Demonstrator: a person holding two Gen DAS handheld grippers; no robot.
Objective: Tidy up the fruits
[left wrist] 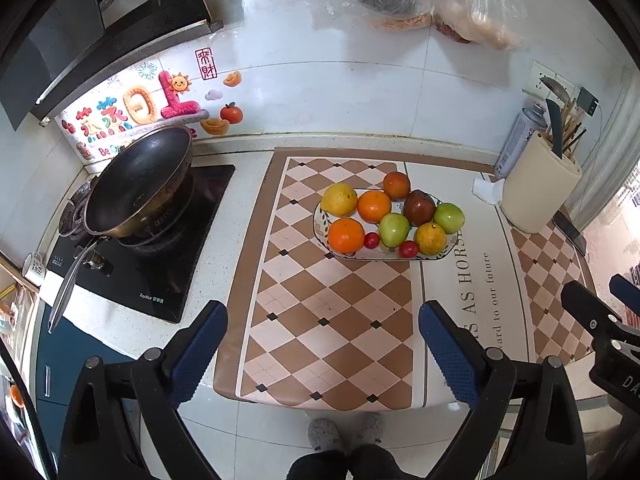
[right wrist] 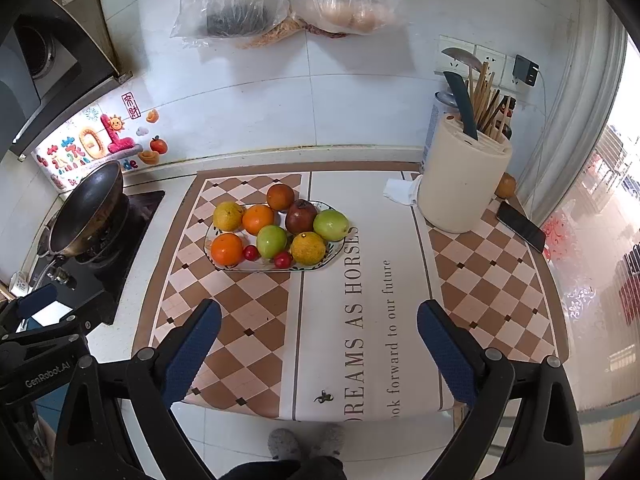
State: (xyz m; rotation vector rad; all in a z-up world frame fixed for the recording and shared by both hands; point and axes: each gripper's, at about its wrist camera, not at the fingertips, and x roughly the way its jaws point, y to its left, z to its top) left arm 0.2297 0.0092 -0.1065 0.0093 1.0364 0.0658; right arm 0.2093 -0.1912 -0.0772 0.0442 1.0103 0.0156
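Kitchen counter, checkered mat (left wrist: 320, 300). Plate (left wrist: 320, 222) of fruit ahead of both grippers, left gripper (left wrist: 323, 346) and right gripper (right wrist: 319, 344) wide, empty. Phone (right wrist: 521, 226) shows only from right

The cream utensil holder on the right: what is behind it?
Behind the cream utensil holder, the right wrist view shows a spray can and an orange fruit near the phone. The holder covers their lower parts.
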